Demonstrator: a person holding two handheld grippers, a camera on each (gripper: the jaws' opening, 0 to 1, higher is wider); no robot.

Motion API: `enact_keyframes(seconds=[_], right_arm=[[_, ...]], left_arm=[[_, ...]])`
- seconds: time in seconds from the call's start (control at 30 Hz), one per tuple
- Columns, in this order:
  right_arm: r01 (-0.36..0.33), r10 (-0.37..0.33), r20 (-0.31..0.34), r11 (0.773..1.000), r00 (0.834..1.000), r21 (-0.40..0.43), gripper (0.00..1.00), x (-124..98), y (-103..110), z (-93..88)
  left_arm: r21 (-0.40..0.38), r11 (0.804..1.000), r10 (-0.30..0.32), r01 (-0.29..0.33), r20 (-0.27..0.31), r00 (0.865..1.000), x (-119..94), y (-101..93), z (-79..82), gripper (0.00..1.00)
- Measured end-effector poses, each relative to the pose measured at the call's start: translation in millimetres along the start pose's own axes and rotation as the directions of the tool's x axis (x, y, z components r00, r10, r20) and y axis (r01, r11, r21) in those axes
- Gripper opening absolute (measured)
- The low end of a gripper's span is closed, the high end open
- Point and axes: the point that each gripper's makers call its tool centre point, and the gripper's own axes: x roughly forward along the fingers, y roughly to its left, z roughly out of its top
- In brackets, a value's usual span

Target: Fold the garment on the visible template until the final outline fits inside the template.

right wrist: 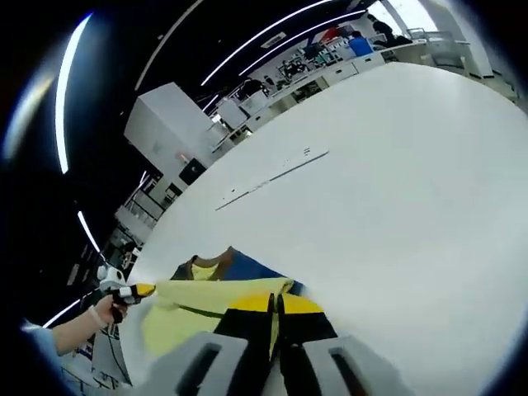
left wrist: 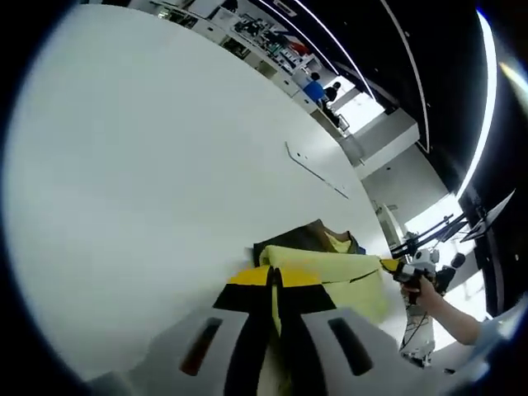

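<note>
A yellow garment [left wrist: 338, 272] with dark brown and blue parts hangs stretched between both grippers, just above the white table [left wrist: 148, 165]. My left gripper [left wrist: 275, 276] is shut on one edge of it, yellow tips pressed together. At the far end, my right gripper [left wrist: 404, 268], held by a hand, pinches the other corner. From the right gripper view, my right gripper [right wrist: 276, 301] is shut on the yellow garment [right wrist: 206, 305], and my left gripper [right wrist: 132, 290] grips the far corner. A thin marked line [left wrist: 318, 169] lies on the table beyond the garment, also seen as a thin marked line [right wrist: 272, 177].
The white table [right wrist: 412, 165] stretches wide around the garment. Shelves and a person in blue [left wrist: 313, 87] stand far behind it. A dark stand [left wrist: 450, 235] rises near the table's edge by the hand [left wrist: 429, 297].
</note>
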Motion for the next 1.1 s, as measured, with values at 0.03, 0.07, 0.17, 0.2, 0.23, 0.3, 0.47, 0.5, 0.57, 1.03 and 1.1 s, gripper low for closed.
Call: enact_keyframes(seconds=[0.03, 0.07, 0.17, 0.2, 0.23, 0.3, 0.47, 0.5, 0.57, 1.03, 1.1], right_arm=[[0.004, -0.004, -0.002, 1.0, 1.0, -0.002, 0.0, 1, -1, -0.8], [0.007, -0.007, -0.004, 1.0, 1.0, -0.005, 0.0, 2, -3, -1.3], [0.012, -0.012, -0.01, 1.0, 1.0, -0.011, 0.0, 4, -4, -1.3], [0.012, -0.012, -0.009, 1.0, 1.0, -0.012, 0.0, 4, -5, -1.2], [0.012, -0.012, -0.01, 1.0, 1.0, -0.01, 0.0, 4, -6, -1.4], [0.016, -0.016, -0.015, 1.0, 1.0, -0.016, 0.0, 5, -7, -3.2], [0.022, -0.023, -0.022, 0.999, 1.0, -0.042, 0.0, 7, -7, -6.0], [0.02, -0.021, -0.022, 0.999, 1.0, -0.049, 0.0, 6, -7, -5.9], [0.011, -0.012, -0.019, 0.997, 1.0, -0.072, 0.0, 5, -5, -4.7], [0.047, -0.047, 0.014, 0.844, 0.999, -0.535, 0.26, -16, 7, 6.7], [0.061, -0.062, 0.019, 0.785, 0.998, -0.617, 0.28, -17, 8, 7.0]], left_arm=[[0.009, 1.0, 0.005, -0.005, -0.009, 1.0, 1, 2.4, -1.5, 0.0], [0.01, 1.0, 0.008, -0.008, -0.011, 1.0, 0, 3.7, -1.5, 0.0], [0.029, 0.999, 0.016, -0.016, -0.017, 1.0, 1, 1.9, -4.1, 0.0], [0.039, 0.999, 0.019, -0.018, -0.019, 1.0, 1, 4.2, -3.7, 0.0], [0.036, 0.999, 0.018, -0.017, -0.019, 1.0, 1, 4.6, -3.6, 0.0], [0.031, 0.999, 0.019, -0.018, -0.019, 1.0, 1, 4.6, -4.5, 0.0], [0.124, 0.992, 0.024, -0.021, -0.022, 0.999, 1, 4.3, -4.8, 0.0], [0.147, 0.989, 0.017, -0.013, -0.023, 1.0, 1, 3.3, -4.0, 0.0], [0.182, 0.983, -0.008, 0.011, -0.019, 1.0, 0, -0.9, -0.6, 0.0], [0.534, 0.844, 0.053, -0.044, -0.002, 0.999, -14, 1.3, 15.2, 0.22], [0.622, 0.779, 0.09, -0.079, 0.013, 0.996, -14, 1.9, 18.2, 0.26]])
